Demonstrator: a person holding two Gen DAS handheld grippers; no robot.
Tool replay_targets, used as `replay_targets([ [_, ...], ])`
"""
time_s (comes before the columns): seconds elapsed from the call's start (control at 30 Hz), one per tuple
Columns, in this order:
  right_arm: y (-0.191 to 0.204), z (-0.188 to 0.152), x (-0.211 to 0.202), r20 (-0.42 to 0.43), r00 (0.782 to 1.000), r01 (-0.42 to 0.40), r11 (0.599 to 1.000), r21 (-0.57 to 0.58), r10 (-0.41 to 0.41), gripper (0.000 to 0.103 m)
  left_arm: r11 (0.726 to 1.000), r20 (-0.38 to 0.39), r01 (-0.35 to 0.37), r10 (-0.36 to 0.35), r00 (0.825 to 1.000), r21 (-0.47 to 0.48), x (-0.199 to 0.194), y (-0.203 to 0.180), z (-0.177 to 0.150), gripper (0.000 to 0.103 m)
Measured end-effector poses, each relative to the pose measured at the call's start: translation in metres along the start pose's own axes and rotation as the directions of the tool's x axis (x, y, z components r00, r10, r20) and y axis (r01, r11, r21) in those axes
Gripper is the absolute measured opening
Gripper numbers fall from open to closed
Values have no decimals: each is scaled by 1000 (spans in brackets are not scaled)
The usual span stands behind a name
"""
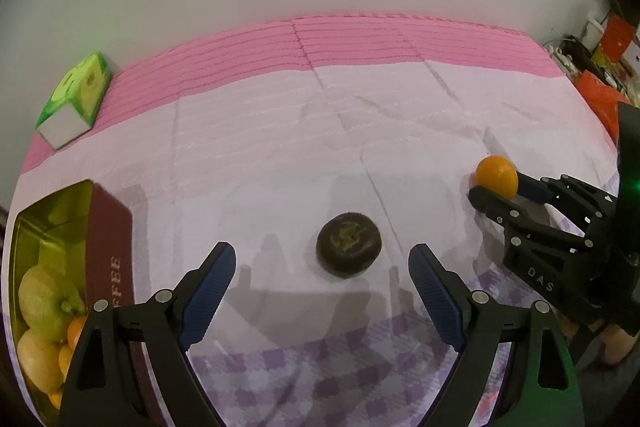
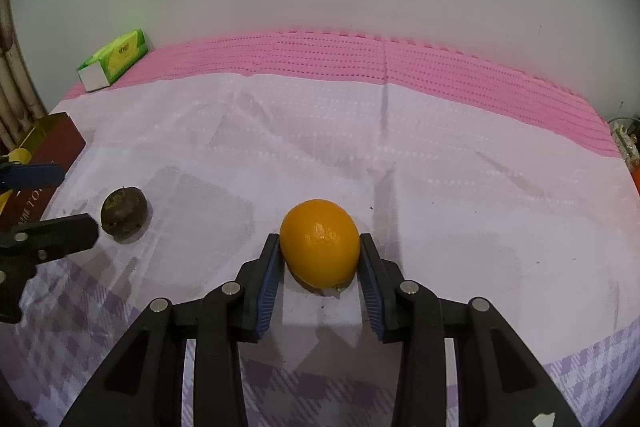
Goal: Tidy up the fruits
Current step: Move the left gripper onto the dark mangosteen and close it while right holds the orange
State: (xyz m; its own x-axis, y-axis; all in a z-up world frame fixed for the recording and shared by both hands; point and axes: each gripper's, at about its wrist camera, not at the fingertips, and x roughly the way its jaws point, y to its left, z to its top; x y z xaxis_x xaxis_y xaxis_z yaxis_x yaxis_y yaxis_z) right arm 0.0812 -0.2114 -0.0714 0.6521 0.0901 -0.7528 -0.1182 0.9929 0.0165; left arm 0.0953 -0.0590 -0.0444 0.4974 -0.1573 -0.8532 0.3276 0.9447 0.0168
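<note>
Near the middle of the cloth-covered tabletop [image 1: 280,147], a dark round fruit [image 1: 348,245] lies between the wide-spread jaws of the left gripper [image 1: 322,259], untouched by either pad. Toward the right edge, the right gripper [image 2: 320,247] is clamped on an orange [image 2: 319,242]. At the left edge stands an open tin [image 1: 108,239] holding pears and oranges; a green carton [image 1: 76,99] sits in the far left corner
</note>
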Motion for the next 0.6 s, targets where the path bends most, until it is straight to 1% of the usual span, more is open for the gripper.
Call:
replay_targets([
  [0.2, -3, -2, 0, 0, 1000, -8, 1000, 6, 8, 36, 1000, -16, 16, -16, 1000, 12, 12, -6, 5, 88],
  [0.27, -4, -2, 0, 0, 1000, -13, 1000, 9, 13, 36, 1000, -19, 15, -14, 1000, 15, 16, -7, 6, 86],
  [0.33, -4, -1, 0, 0, 1000, -15, 1000, 9, 15, 36, 1000, -20, 12, -11, 1000, 14, 19, -8, 7, 81],
  [0.4, -4, -2, -1, 1, 1000, -15, 1000, 10, 15, 36, 1000, -30, 8, -7, 1000, 13, 22, -7, 8, 71],
  [0.53, -4, -2, 0, 0, 1000, -15, 1000, 10, 15, 36, 1000, -48, 26, -26, 998, -3, 30, -6, 9, 65],
  [0.6, -4, -2, 0, 0, 1000, -14, 1000, 9, 14, 36, 1000, -52, 30, -30, 998, -8, 32, -5, 8, 54],
])
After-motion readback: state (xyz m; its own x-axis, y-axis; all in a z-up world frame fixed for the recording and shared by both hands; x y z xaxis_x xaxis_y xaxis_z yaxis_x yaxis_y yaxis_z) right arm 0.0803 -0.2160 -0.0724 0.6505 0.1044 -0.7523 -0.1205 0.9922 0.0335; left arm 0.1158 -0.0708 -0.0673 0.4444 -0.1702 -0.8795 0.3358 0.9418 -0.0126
